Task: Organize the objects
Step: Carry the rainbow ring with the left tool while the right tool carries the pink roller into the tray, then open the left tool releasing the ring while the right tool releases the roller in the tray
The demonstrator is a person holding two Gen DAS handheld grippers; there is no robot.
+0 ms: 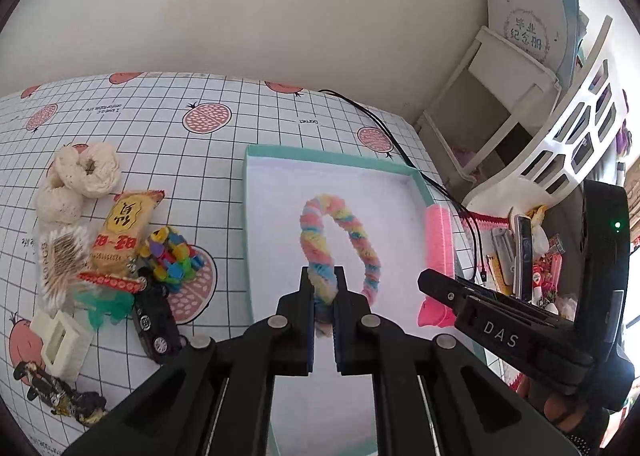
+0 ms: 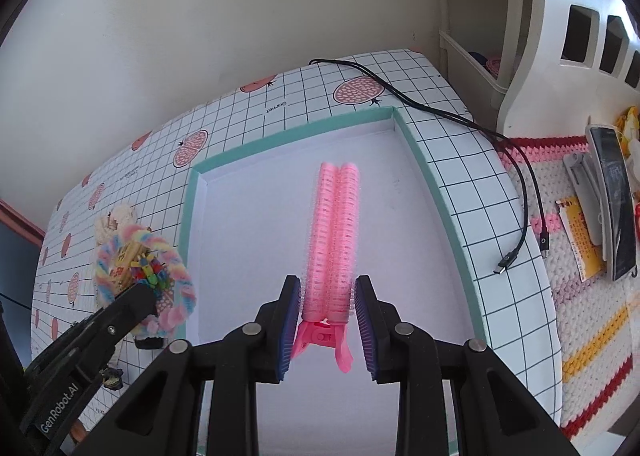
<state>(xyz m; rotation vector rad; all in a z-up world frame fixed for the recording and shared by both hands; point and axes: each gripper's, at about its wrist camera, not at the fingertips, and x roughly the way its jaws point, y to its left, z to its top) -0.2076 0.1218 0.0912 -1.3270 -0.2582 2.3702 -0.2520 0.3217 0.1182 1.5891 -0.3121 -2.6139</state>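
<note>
Left gripper [image 1: 323, 298] fingers are pinching the pastel twisted hair loop [image 1: 340, 240] and right gripper [image 2: 327, 312] fingers are clamping the pink hair-roller clip [image 2: 333, 240] over the teal-rimmed box [image 2: 420, 160], while toy car [image 1: 154, 316], snack packet [image 1: 120, 236] and others are waiting on the worktop [image 1: 160, 124].

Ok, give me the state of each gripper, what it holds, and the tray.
left gripper: shut on the pastel twisted ring, held over the tray.
right gripper: shut on the pink hair roller clip, also over the tray.
teal-rimmed tray: open-topped, nothing visibly resting inside.
black cable: unplugged, end loose on the table.
</note>
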